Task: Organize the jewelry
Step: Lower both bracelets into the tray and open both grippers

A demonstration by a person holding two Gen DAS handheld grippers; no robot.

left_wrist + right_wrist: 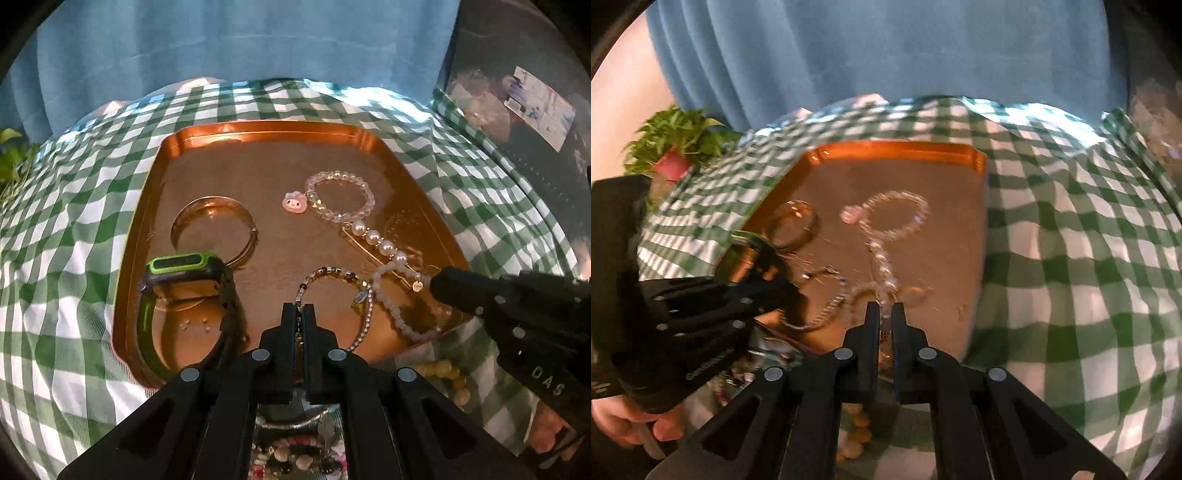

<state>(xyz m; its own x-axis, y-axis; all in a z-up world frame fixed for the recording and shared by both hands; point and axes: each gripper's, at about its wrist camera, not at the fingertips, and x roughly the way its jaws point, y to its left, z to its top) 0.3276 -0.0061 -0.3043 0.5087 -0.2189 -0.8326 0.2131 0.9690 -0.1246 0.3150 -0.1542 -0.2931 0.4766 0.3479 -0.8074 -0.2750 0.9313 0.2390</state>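
A copper tray holds jewelry: a gold bangle, a green and black watch, a clear bead bracelet with a pink charm, a pearl pin, a white bead bracelet and a mixed bead bracelet. My left gripper is shut on the mixed bead bracelet at its near left side. My right gripper is shut on the white bead bracelet at the tray's near edge; it also shows at the right of the left wrist view. The right wrist view is blurred.
The tray lies on a green and white checked cloth. A clear box with more beaded jewelry sits just below the grippers, with yellow beads in it. A potted plant stands far left. Blue curtain behind.
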